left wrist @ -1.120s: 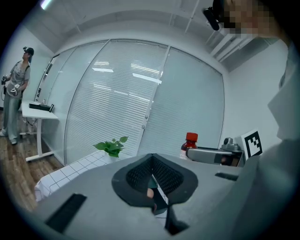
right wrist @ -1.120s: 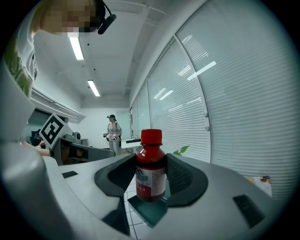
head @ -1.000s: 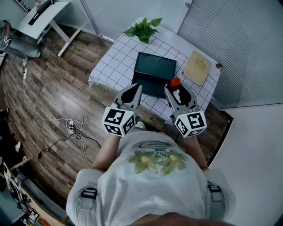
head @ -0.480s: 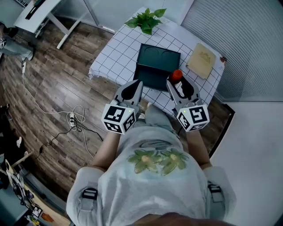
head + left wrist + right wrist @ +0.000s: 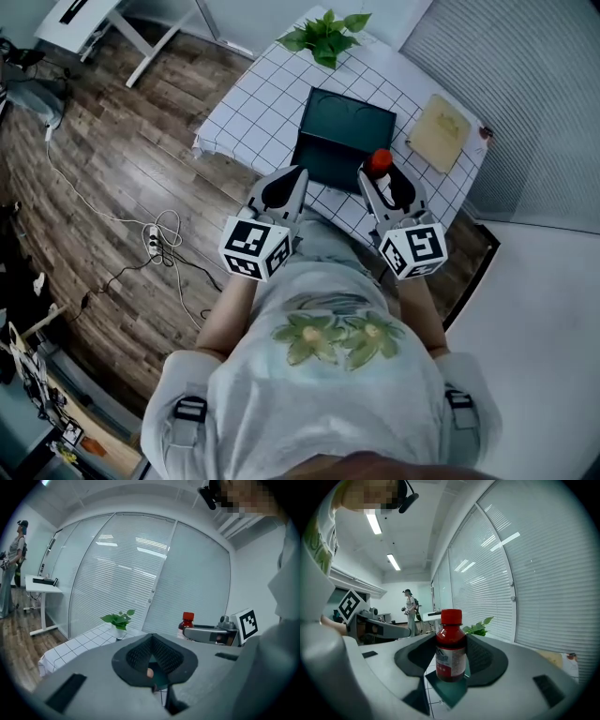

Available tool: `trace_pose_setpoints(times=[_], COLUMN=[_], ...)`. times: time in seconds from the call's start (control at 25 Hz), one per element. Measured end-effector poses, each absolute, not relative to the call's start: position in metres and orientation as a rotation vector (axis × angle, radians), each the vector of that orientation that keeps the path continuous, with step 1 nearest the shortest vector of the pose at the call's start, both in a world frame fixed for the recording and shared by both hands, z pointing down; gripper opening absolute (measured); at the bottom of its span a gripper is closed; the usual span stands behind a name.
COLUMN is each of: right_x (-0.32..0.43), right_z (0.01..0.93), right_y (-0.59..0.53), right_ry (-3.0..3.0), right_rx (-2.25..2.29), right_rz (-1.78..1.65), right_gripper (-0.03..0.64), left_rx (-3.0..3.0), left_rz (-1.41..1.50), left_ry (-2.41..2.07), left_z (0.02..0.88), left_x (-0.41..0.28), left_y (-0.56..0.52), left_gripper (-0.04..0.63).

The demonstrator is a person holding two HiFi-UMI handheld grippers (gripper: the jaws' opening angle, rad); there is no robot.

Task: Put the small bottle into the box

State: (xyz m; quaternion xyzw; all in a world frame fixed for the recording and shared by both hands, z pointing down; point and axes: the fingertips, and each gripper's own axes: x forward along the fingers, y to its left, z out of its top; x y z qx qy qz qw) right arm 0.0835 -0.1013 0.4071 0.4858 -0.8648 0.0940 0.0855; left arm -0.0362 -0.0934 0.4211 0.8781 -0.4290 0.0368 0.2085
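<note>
The small bottle (image 5: 451,646) is clamped in the right tool (image 5: 384,183), seemingly beside the box (image 5: 342,136); the left tool (image 5: 151,644) is closed.

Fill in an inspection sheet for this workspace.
Surface: table under a white checked cloth.
Job's things: small bottle upright in the right gripper; dark green box on the cloth.
Clutter: potted plant at the far corner; pale board beside the box.
Grippers: left gripper shut, empty; right gripper shut on the small bottle.
Cables: white cable and power strip on the floor.
Surroundings: wooden floor, blinds, white desk.
</note>
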Motion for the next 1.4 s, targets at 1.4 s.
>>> trace_pose_setpoints(times=[1.4], right_x=[0.051], right_z=[0.455], right_y=[-0.151], right_ry=[-2.574], right_rx=[1.297], right_rz=[0.419], right_gripper=[0.202], left_rx=[2.423], left_rz=[0.187], left_ry=[-1.153], left_z=[0.448], left_x=[-0.046], left_y=[-0.155], left_gripper=[0.008])
